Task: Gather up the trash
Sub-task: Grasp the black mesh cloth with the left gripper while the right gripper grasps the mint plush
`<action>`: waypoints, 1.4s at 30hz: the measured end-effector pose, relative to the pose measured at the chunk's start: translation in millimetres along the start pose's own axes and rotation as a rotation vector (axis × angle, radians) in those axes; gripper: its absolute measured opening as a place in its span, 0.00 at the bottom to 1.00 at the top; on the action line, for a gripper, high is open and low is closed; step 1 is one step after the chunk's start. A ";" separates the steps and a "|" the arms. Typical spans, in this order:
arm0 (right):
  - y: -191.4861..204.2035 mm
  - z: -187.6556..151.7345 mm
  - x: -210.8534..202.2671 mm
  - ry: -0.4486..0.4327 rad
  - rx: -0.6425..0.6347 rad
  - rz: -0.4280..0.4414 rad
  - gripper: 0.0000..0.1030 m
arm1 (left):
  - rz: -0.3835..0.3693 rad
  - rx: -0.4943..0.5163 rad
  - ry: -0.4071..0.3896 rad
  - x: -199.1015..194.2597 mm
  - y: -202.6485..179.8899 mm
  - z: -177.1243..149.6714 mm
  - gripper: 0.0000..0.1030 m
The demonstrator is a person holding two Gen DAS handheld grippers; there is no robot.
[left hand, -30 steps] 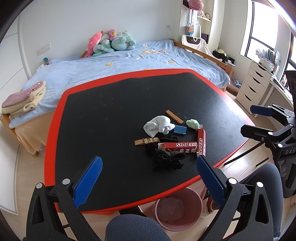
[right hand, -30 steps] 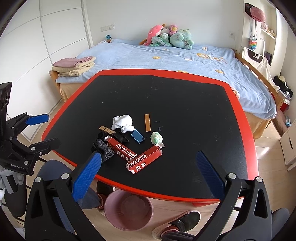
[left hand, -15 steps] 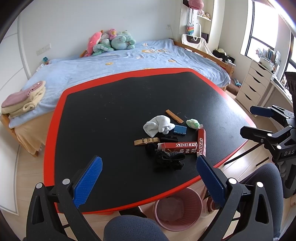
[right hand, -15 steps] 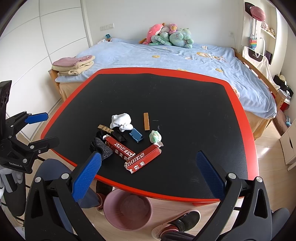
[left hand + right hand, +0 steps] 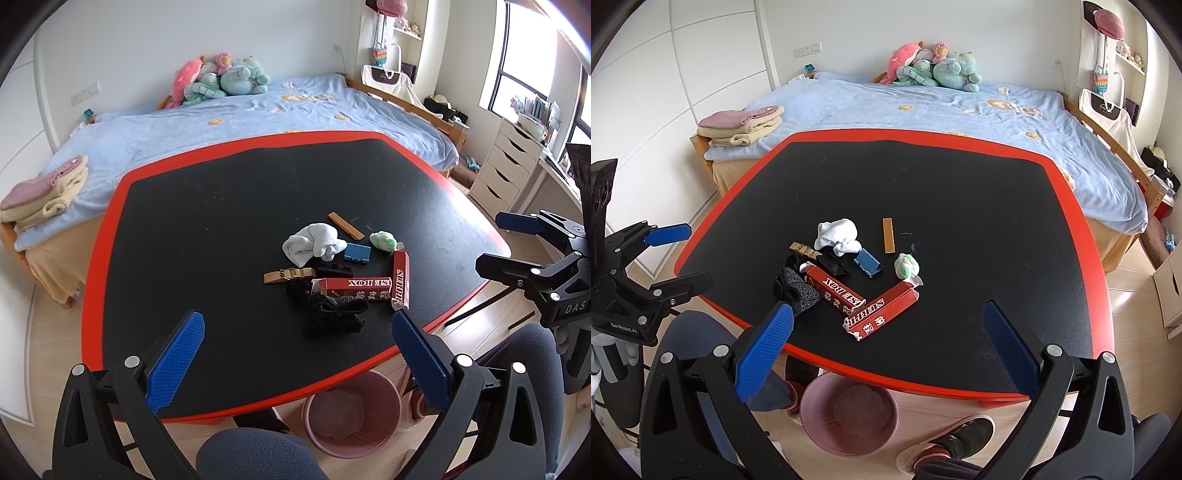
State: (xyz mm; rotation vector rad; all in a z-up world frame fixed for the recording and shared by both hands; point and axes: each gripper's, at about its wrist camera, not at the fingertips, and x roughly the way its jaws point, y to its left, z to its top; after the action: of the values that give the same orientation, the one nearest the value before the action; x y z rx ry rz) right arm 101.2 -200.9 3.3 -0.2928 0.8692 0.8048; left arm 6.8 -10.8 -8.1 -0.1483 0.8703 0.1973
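The black, red-edged surface (image 5: pixel 960 192) carries a cluster near its front: white cloth (image 5: pixel 836 232), wood strip (image 5: pixel 888 235), blue clip (image 5: pixel 867 261), green wad (image 5: pixel 907 266), two red boxes (image 5: pixel 882 314) meeting in a V, black mesh (image 5: pixel 796 290), tan clasp (image 5: pixel 805 252).

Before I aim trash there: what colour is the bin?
Pink bin, clearest in the right wrist view.
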 end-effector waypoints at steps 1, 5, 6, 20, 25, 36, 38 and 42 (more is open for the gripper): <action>0.0 -0.5 0.2 -0.001 0.001 0.002 0.97 | -0.002 0.004 0.002 0.8 -0.8 0.2 0.95; -1.9 4.9 6.8 0.011 -0.012 0.001 0.97 | -0.017 0.017 0.015 6.8 -3.9 3.0 0.95; -2.8 6.9 8.9 0.016 -0.014 0.002 0.97 | -0.025 0.017 0.020 9.2 -4.4 3.9 0.95; -24.9 38.1 76.9 0.128 -0.056 0.018 0.97 | -0.106 0.017 0.150 62.6 -11.4 4.7 0.95; -25.6 40.3 104.9 0.182 -0.096 0.016 0.97 | -0.128 -0.008 0.188 79.0 -11.6 -0.3 0.95; -28.8 32.3 141.2 0.229 -0.094 0.037 0.93 | -0.153 -0.035 0.195 90.2 -7.0 -4.8 0.94; -28.6 31.3 144.4 0.234 -0.099 0.036 0.85 | -0.158 -0.030 0.195 91.6 -8.6 -5.5 0.94; -29.1 29.6 149.0 0.241 -0.105 0.037 0.72 | -0.171 -0.025 0.187 93.7 -13.3 -4.5 0.87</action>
State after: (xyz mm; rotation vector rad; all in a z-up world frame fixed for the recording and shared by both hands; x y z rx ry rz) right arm 196.0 -129.2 -95.6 -0.4746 1.0622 0.8629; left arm 65.4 -14.3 -82.5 -0.2661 1.0357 0.0343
